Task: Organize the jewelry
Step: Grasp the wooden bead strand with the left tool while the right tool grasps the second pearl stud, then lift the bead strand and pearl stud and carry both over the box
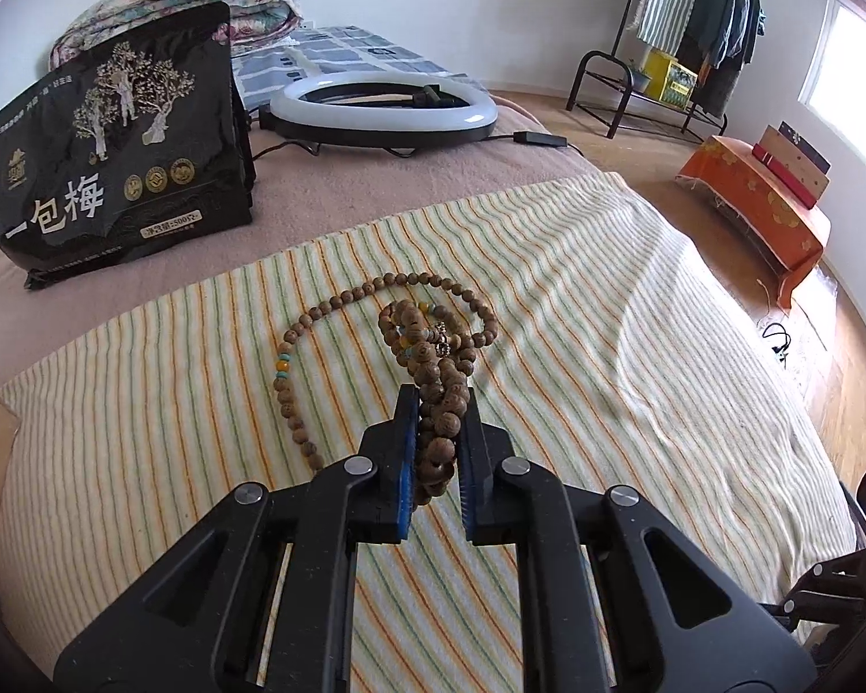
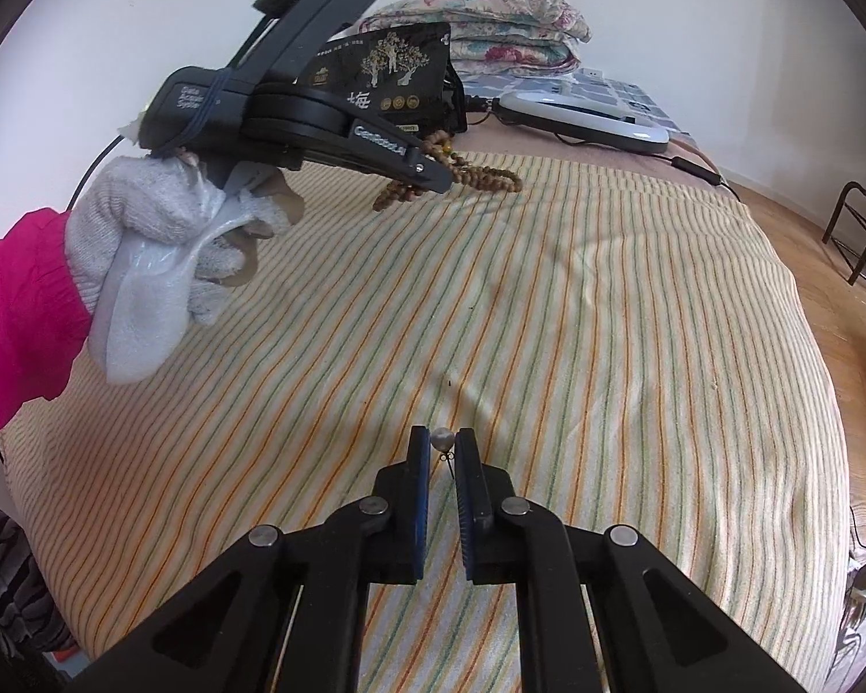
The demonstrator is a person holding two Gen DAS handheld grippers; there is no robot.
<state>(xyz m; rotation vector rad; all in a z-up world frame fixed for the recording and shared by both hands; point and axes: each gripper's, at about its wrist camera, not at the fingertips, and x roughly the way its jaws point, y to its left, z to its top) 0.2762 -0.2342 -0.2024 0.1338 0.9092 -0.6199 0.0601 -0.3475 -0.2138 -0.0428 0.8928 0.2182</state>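
Hanging between the left tongs (image 1: 440,404), bead necklace (image 1: 433,346) is clamped.

Wooden bead strand (image 1: 340,312) partly hidden between left tool (image 1: 440,404) pads; lower run lost behind its body. Earring (image 2: 443,443) too small to resolve. Black pouch (image 2: 398,72) half masked. Bed (image 2: 606,289) cropped at frame edges.

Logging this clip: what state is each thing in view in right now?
Left gripper: jaws shut on the bead necklace.
Bead necklace: bunched in the jaws, its far loop trailing on the striped towel.
Right gripper: jaws shut on a small silver bead.
Ring light: lying flat, lit.
Black bag: standing upright.
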